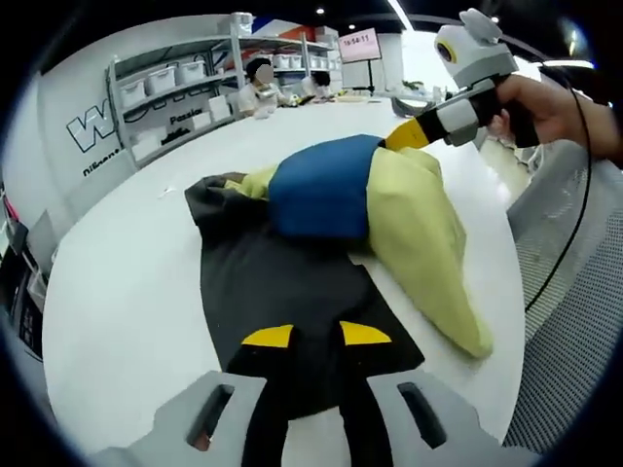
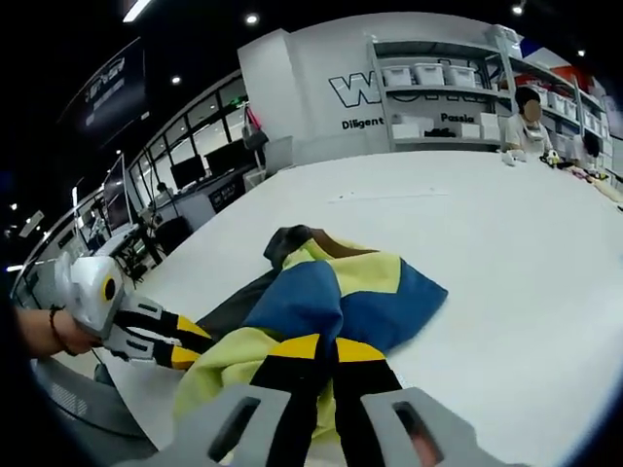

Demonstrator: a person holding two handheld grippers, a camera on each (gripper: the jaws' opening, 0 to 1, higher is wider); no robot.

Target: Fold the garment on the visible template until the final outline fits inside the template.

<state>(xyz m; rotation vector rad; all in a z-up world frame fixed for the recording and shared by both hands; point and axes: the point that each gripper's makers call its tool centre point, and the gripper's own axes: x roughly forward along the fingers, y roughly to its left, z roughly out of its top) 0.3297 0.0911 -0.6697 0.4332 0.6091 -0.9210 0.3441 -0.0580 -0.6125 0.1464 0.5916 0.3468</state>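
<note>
The left black-and-yellow two-jaw gripper (image 1: 316, 341) reaches forward, jaws nearly together. The right black-and-yellow two-jaw gripper (image 2: 321, 352), jaws closed, is carried by a bare hand (image 1: 545, 107) on its handle.

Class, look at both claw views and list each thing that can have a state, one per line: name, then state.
garment: bunched and partly folded on the white table, blue and yellow panels heaped over the flat dark part.
left claw: shut on the garment's dark edge.
right claw: shut on the garment, pinching the blue and yellow fabric.
shelf bins: sitting on the wall shelves.
</note>
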